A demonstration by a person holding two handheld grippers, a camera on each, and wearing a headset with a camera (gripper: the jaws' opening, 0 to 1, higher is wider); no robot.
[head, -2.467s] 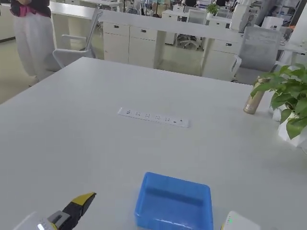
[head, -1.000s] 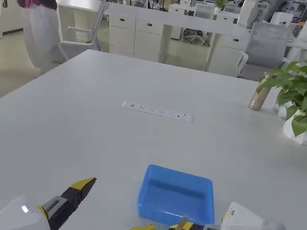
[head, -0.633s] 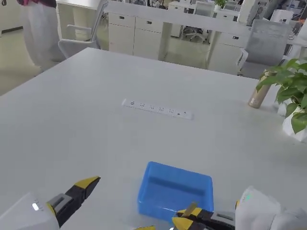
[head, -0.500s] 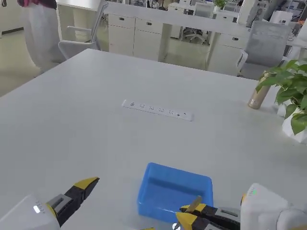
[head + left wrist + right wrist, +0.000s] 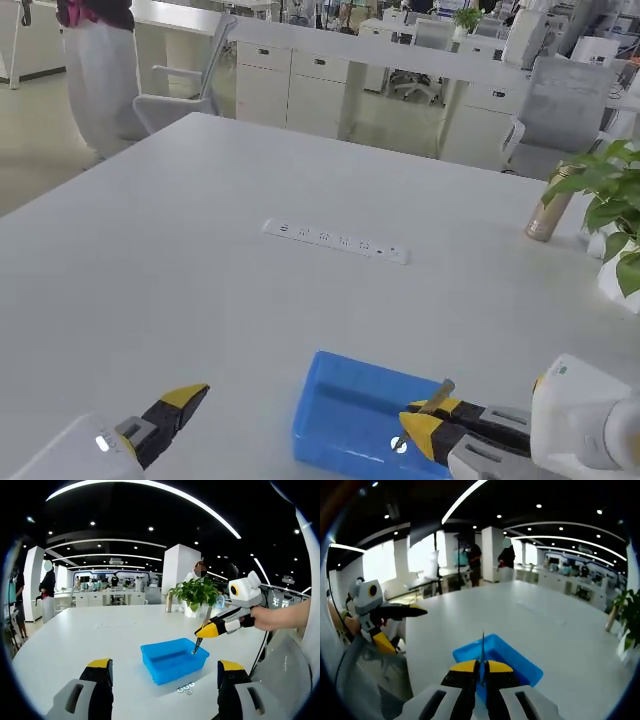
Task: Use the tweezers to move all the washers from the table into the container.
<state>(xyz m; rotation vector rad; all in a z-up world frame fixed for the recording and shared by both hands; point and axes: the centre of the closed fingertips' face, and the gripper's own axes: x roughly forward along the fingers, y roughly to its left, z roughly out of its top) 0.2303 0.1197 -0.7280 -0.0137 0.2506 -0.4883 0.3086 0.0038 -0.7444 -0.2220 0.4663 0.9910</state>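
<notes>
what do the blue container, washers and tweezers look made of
Blue container: likely plastic, even saturated colour, soft sheen, rounded moulded rim.
Washers: probably metal, tiny silvery rings that glint; too small to be sure.
Tweezers: seemingly metal, thin dark tapering blades; finish unclear.

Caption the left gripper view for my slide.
Right hand-held gripper holds tweezers over the blue container; a few washers lie on the table beside it.

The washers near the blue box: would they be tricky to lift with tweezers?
Probably. The washers look small, thin and flat on the table, so the tweezers may slip off. Being rings, they'd likely slide, not roll.
</notes>
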